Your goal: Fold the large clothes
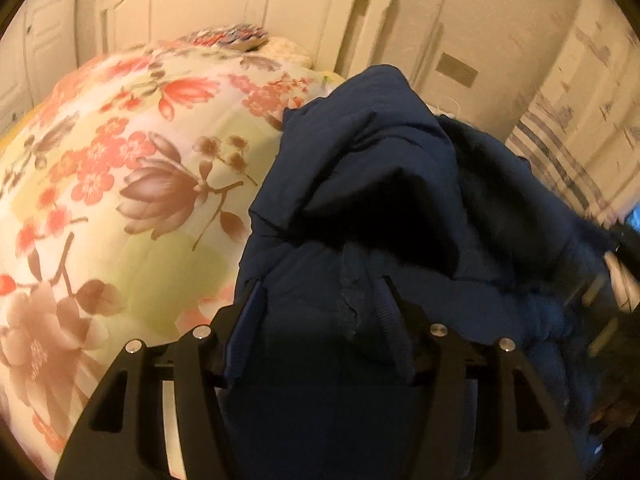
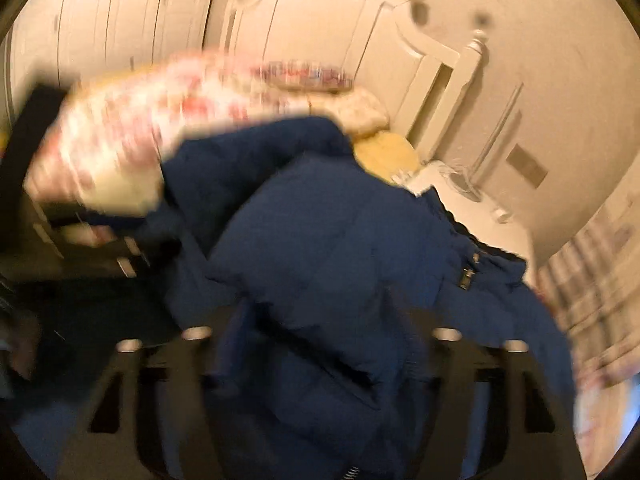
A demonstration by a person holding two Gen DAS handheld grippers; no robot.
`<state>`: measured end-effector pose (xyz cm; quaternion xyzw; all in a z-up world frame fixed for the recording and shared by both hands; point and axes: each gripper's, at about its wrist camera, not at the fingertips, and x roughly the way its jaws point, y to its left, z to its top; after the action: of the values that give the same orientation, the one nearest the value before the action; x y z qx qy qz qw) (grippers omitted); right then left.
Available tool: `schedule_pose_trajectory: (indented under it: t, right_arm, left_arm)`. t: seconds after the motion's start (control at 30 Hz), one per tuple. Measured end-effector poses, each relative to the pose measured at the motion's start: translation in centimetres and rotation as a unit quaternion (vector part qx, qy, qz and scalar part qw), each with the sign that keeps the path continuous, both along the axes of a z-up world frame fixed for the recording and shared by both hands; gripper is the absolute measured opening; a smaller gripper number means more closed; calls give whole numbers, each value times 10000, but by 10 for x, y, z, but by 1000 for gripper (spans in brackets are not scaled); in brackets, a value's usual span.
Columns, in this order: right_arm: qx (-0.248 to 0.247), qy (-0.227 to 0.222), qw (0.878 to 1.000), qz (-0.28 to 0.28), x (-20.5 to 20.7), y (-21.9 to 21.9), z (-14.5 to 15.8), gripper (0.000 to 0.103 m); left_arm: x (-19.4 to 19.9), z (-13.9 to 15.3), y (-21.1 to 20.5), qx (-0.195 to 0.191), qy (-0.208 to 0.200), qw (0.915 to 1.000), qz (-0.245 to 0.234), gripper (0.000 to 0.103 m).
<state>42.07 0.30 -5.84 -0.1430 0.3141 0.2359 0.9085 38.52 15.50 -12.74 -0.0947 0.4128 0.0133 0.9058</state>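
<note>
A large navy blue padded jacket [image 1: 372,184] hangs bunched in front of both cameras, above a floral bedspread [image 1: 120,168]. My left gripper [image 1: 320,292] is shut on a fold of the jacket; the fabric fills the gap between its black fingers [image 1: 240,320]. In the right wrist view, which is blurred, the jacket [image 2: 320,248] also fills the space between the fingers of my right gripper [image 2: 320,320], which looks shut on it. The other gripper [image 2: 48,200] shows at the left edge there.
The bed has a white carved headboard [image 1: 248,4] with pillows [image 1: 236,38] at its head. A white nightstand [image 2: 480,208] stands beside the bed. A striped curtain [image 1: 568,160] hangs at the right.
</note>
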Motion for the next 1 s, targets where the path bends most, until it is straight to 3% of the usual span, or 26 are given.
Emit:
schedule_pose_trajectory:
  t: [0.1, 0.13, 0.17, 0.27, 0.3, 0.4, 0.47, 0.5, 0.57, 0.67, 0.77, 0.83, 0.87, 0.9, 1.0]
  right_arm:
    - [1536, 102, 9861, -624, -3, -65, 24, 29]
    - [2100, 144, 9738, -865, -6, -94, 29, 28]
    - [2752, 176, 9539, -1183, -11, -131, 30, 24]
    - [3844, 437, 9040, -1821, -17, -202, 17, 21]
    - [4009, 682, 8914, -2003, -14, -222, 4, 21]
    - [3706, 1336, 8796, -2668, -9, -250, -37, 23]
    - [4061, 1809, 8507, -2806, -11, -264, -70, 23]
    - [4189, 1754, 8463, -2783, -14, -267, -74, 23]
    - [4137, 1685, 8500, -2791, -14, -264, -71, 26]
    - [4176, 1677, 8539, -2615, -11, -256, -63, 44]
    - [4101, 1576, 8611, -2560, -11, -252, -60, 47]
    - [4026, 1479, 8674, -2522, -11, -249, -58, 39]
    - [3967, 1357, 8723, -2517, -13, -248, -54, 22]
    - [3948, 1213, 8758, -2497, -19, -253, -51, 16]
    - [3720, 790, 8894, -2538, -39, -244, -26, 10]
  left_arm:
    - [1, 0, -1, 46, -2, 10000, -8, 60]
    - [1, 0, -1, 39, 0, 10000, -8, 60]
    - [1, 1, -1, 38, -5, 10000, -8, 60]
    - [1, 2, 0, 32, -5, 10000, -20, 60]
    - [2, 2, 1, 18, -5, 10000, -23, 60]
    - [3, 2, 3, -1, -12, 10000, -32, 60]
    - [3, 1, 4, -21, -17, 10000, -30, 60]
    - [3, 2, 4, -34, -22, 10000, -30, 60]
    - [2, 1, 4, -43, -28, 10000, -29, 60]
    - [2, 1, 3, -28, -27, 10000, -25, 60]
    - [1, 0, 3, -27, -40, 10000, -23, 60]
    - [0, 0, 3, 4, -50, 10000, -12, 60]
    - [0, 1, 2, 23, -57, 10000, -6, 60]
    - [0, 1, 2, 33, -62, 10000, -3, 61]
    - [-1, 1, 1, 29, -66, 10000, 4, 61]
